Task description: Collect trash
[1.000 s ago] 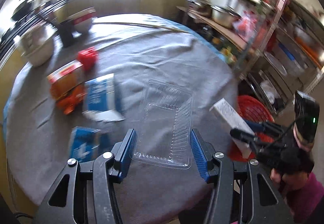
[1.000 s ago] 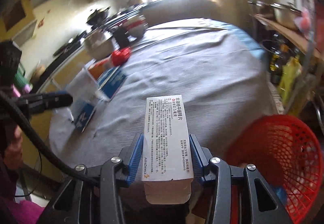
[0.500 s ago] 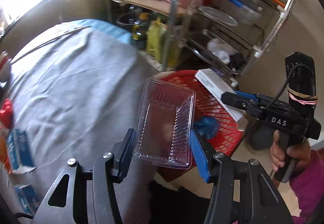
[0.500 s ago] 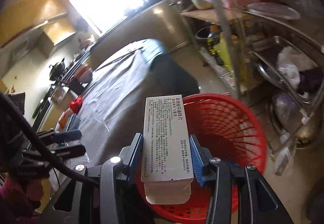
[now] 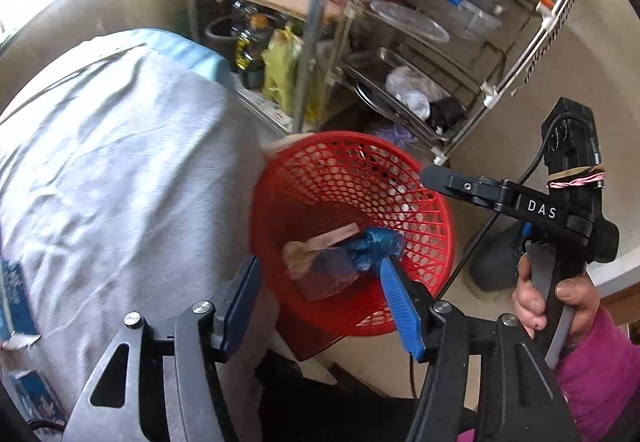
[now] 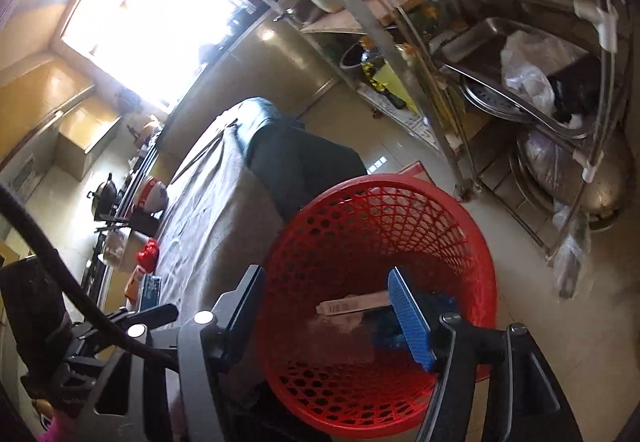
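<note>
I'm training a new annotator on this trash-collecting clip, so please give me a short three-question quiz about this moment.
1. True or false: the left gripper has a clear plastic tray clamped between its blue pads.
2. Where does the long white printed carton lie? A) on the grey tablecloth B) inside the red mesh plastic basket C) on the metal shelf rack
3. Fill in: the right gripper hangs over the ____.

Key: 1 false, nothing sits between its opening jaws; 2 B; 3 basket.
</note>
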The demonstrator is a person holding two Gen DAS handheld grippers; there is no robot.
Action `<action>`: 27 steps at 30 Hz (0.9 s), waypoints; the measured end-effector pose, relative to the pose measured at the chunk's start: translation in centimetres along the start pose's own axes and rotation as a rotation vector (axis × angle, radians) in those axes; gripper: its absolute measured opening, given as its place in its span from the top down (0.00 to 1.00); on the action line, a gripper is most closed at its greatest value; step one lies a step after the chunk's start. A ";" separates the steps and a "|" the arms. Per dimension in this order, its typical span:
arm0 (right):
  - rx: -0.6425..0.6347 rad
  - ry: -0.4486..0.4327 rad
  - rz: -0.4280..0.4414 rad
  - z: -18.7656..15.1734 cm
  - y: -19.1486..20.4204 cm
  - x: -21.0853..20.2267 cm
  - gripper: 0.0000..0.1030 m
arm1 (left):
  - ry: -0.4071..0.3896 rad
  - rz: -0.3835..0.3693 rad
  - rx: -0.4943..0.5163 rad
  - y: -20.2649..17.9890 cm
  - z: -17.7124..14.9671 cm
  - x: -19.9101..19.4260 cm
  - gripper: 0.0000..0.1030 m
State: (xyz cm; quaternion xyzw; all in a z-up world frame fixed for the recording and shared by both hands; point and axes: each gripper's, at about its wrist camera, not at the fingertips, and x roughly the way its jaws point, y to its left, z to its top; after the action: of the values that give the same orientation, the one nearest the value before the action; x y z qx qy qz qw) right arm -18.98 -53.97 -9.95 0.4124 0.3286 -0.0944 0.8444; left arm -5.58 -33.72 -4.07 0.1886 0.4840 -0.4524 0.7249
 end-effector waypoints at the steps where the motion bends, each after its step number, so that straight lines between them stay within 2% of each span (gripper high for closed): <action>1: -0.007 0.002 0.008 0.0 0.4 0.1 0.34 | -0.015 0.020 -0.004 0.4 -0.5 -0.7 0.39; 4: -0.034 0.023 0.029 -0.4 1.9 1.0 0.34 | -0.059 0.097 -0.021 2.0 -2.2 -2.9 0.39; 8: -0.118 0.050 0.041 -1.2 5.4 2.1 0.34 | -0.119 0.209 -0.096 5.0 -4.8 -6.4 0.39; 19: -0.376 0.082 0.123 -3.5 17.8 4.0 0.34 | -0.242 0.441 -0.467 14.7 -14.2 -15.8 0.39; 25: -0.499 0.115 0.199 -5.5 24.9 5.3 0.34 | -0.262 0.577 -0.541 17.0 -17.6 -17.5 0.39; 27: -0.541 0.130 0.213 -6.5 26.8 5.8 0.34 | -0.256 0.600 -0.564 17.6 -18.6 -17.6 0.39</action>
State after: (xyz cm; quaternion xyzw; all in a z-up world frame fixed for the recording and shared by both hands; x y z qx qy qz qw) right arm -6.10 -31.20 0.52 0.2094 0.3502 0.1123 0.9060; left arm -2.82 -3.01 -0.19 0.0581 0.4186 -0.0914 0.9017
